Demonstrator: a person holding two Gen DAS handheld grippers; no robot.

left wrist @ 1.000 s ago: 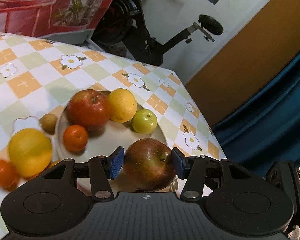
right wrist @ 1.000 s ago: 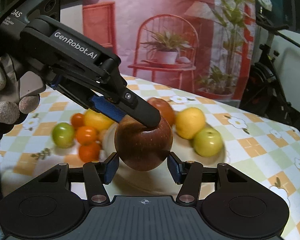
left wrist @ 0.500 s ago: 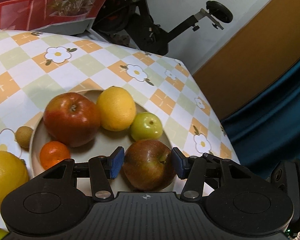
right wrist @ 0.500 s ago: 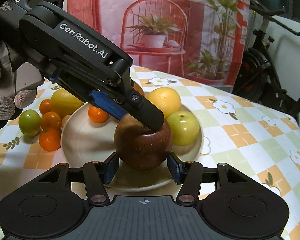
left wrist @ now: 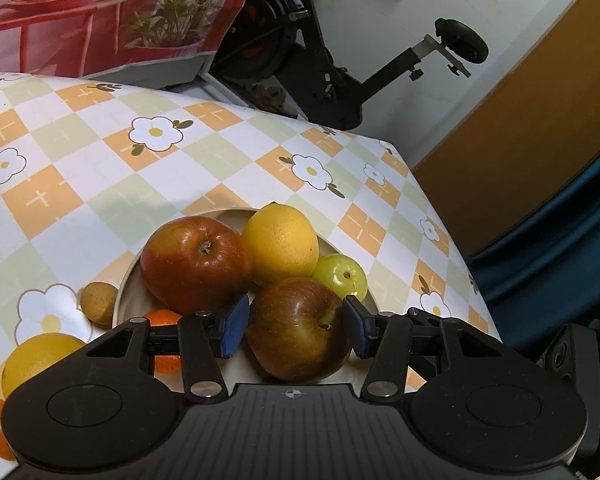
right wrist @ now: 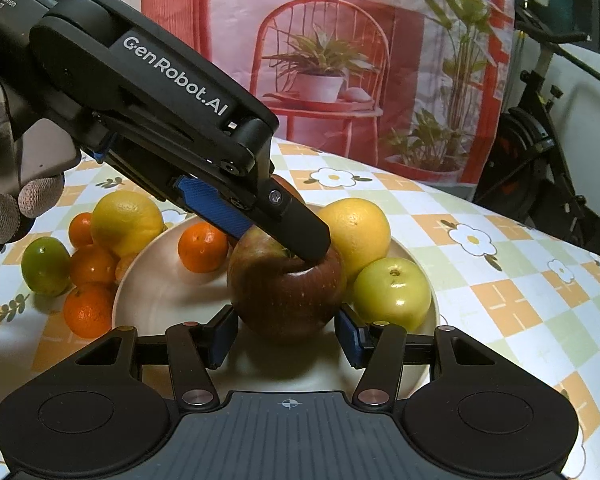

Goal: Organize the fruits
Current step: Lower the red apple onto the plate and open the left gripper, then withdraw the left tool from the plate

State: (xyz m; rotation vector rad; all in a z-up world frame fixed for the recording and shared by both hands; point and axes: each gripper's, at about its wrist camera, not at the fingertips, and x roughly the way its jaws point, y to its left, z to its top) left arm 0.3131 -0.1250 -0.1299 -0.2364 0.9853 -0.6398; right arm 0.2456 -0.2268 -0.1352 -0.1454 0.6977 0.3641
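A dark red apple (left wrist: pixel 298 330) sits between the blue pads of my left gripper (left wrist: pixel 294 326), low over the beige plate (left wrist: pixel 134 300); small gaps show at both pads. In the right wrist view the same apple (right wrist: pixel 286 294) rests on the plate (right wrist: pixel 160 300) with the left gripper's finger (right wrist: pixel 300 232) on top. My right gripper (right wrist: pixel 286 338) is open, its pads flanking the apple's base without touching. On the plate lie a red apple (left wrist: pixel 196 258), a yellow orange (left wrist: pixel 280 244), a green apple (left wrist: pixel 342 276) and a small orange (right wrist: pixel 203 246).
Left of the plate lie a yellow citrus (right wrist: pixel 126 222), several small oranges (right wrist: pixel 88 310), a green lime (right wrist: pixel 45 266) and a small brown fruit (left wrist: pixel 98 304). The checked tablecloth's edge (left wrist: pixel 452 240) drops off at right. An exercise bike (left wrist: pixel 340 60) stands beyond the table.
Both grippers moved in over the plate and lowered the apple onto it. The left pads have eased slightly off the apple.
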